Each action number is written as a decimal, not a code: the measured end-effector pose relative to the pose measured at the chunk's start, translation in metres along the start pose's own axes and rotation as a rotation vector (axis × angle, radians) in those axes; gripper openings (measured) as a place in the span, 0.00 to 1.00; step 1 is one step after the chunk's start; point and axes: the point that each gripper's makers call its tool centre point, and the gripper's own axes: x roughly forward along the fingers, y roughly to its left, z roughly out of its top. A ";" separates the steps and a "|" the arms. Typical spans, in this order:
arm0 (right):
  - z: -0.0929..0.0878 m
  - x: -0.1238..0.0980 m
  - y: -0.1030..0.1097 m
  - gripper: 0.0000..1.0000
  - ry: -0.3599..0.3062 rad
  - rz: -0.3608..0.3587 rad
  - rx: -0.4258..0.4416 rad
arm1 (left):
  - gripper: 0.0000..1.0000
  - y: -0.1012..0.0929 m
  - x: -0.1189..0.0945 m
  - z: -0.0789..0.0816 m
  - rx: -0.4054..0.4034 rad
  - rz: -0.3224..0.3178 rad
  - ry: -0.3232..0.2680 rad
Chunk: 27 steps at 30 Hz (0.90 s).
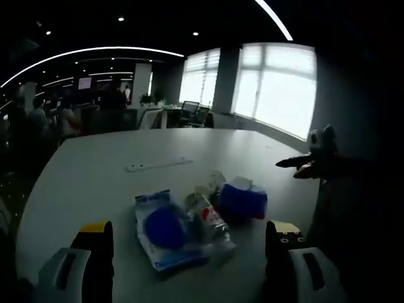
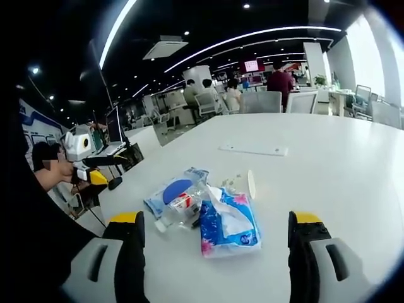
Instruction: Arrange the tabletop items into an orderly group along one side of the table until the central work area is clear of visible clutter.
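Two black, yellow-tipped jaws of the left gripper (image 1: 189, 237) rise at the near edge of the left gripper view, spread wide with nothing between them. Just ahead of them, on the white table (image 1: 95, 170), lies a small cluster. A flat clear packet with a blue disc (image 1: 165, 228) sits closest, slightly toward the left jaw. A clear plastic bottle with a red and white label (image 1: 208, 218) lies on its side touching the packet. A blue tissue pack (image 1: 243, 199) rests just beyond the bottle, toward the right jaw. Farther out on the tabletop, well apart from the cluster, lies a thin white strip (image 1: 159, 165). At the right of this view the other gripper hangs dark against the windows.

In the right gripper view, the right gripper (image 2: 214, 243) also stands wide open and grips nothing. The tissue pack (image 2: 228, 222) lies nearest between its jaws, with the bottle (image 2: 180, 207) and the blue-disc packet (image 2: 173, 189) just past it toward the left jaw. A clear cup on its side (image 2: 243, 183) lies right behind the pack. The white strip (image 2: 254, 149) rests farther off. The left gripper (image 2: 95, 170) floats off the table's edge at the left. People sit at desks in the far office.
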 end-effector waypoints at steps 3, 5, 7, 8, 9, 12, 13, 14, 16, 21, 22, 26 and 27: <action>0.001 0.001 0.000 0.88 0.001 0.003 0.004 | 0.99 0.000 0.000 0.000 0.000 -0.002 0.001; 0.002 0.002 0.001 0.87 0.006 0.008 -0.008 | 0.99 -0.001 0.000 0.000 0.000 -0.004 0.000; 0.002 0.003 0.003 0.84 0.013 0.014 -0.019 | 0.99 -0.001 -0.001 0.000 0.002 -0.005 0.000; 0.003 0.003 0.003 0.82 0.015 0.017 -0.024 | 0.99 -0.001 -0.001 -0.001 0.003 -0.006 0.001; 0.004 0.004 0.004 0.81 0.014 0.019 -0.032 | 0.99 -0.001 -0.001 -0.001 0.004 -0.006 0.002; 0.005 0.006 0.004 0.80 0.015 0.019 -0.040 | 0.99 -0.001 -0.001 0.000 0.007 -0.009 0.000; 0.006 0.007 0.004 0.80 0.015 0.021 -0.038 | 0.99 -0.002 -0.001 0.001 0.008 -0.009 -0.001; 0.006 0.007 0.004 0.79 0.016 0.022 -0.039 | 0.99 -0.002 -0.001 0.001 0.009 -0.009 -0.002; 0.006 0.009 0.004 0.79 0.021 0.025 -0.045 | 0.99 -0.001 -0.002 0.001 0.011 -0.008 0.001; 0.007 0.011 0.010 0.79 0.030 0.034 -0.054 | 0.99 -0.002 -0.002 0.001 0.020 -0.010 0.006; 0.008 0.011 0.012 0.79 0.029 0.040 -0.060 | 0.99 -0.003 -0.003 0.001 0.020 -0.011 0.005; 0.009 0.013 0.018 0.79 0.036 0.053 -0.082 | 0.99 -0.004 -0.003 0.001 0.023 -0.011 0.005; 0.010 0.013 0.020 0.79 0.036 0.058 -0.087 | 0.99 -0.005 -0.004 0.001 0.024 -0.012 0.009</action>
